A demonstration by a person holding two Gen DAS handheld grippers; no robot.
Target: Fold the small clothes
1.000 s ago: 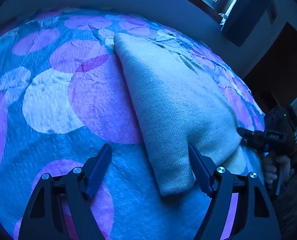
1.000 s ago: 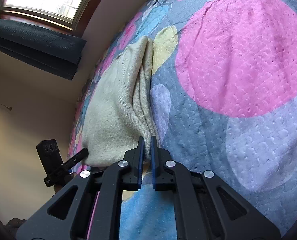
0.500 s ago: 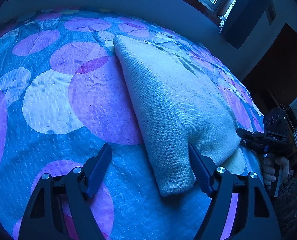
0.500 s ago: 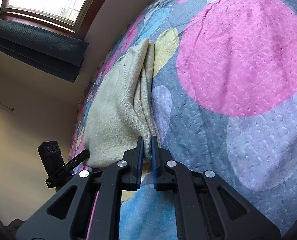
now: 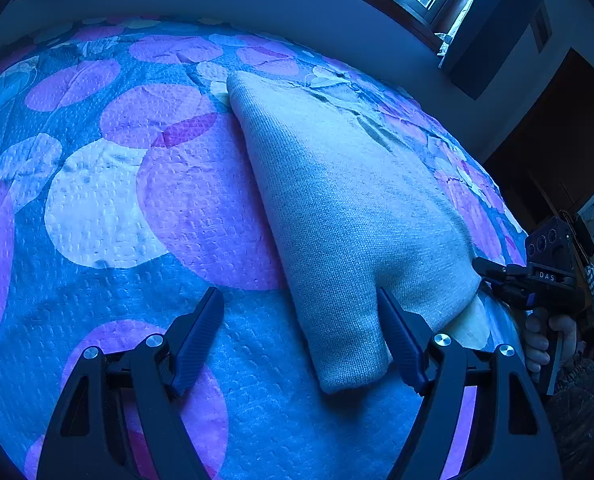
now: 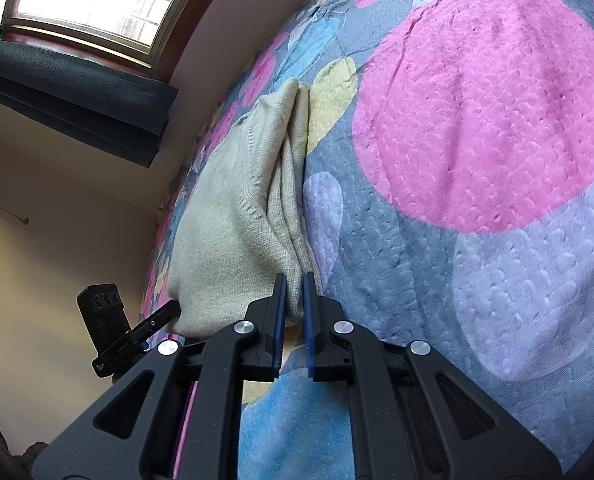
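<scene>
1. the folded cream knitted sweater lies on the circle-patterned quilted bedspread, its near corner clamped between the right gripper jaws.
2. the left gripper jaws gape empty, one finger resting against the sweater's near edge.
3. risk: a one-corner pull would likely drag the stacked layers askew.
4. only the right view shows those layered edges; only the left shows the person's hand.

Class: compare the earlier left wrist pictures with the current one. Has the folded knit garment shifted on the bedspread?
No. The folded knit garment lies in the same place: its far corner still sits beside the same pale patch of the bedspread.
</scene>
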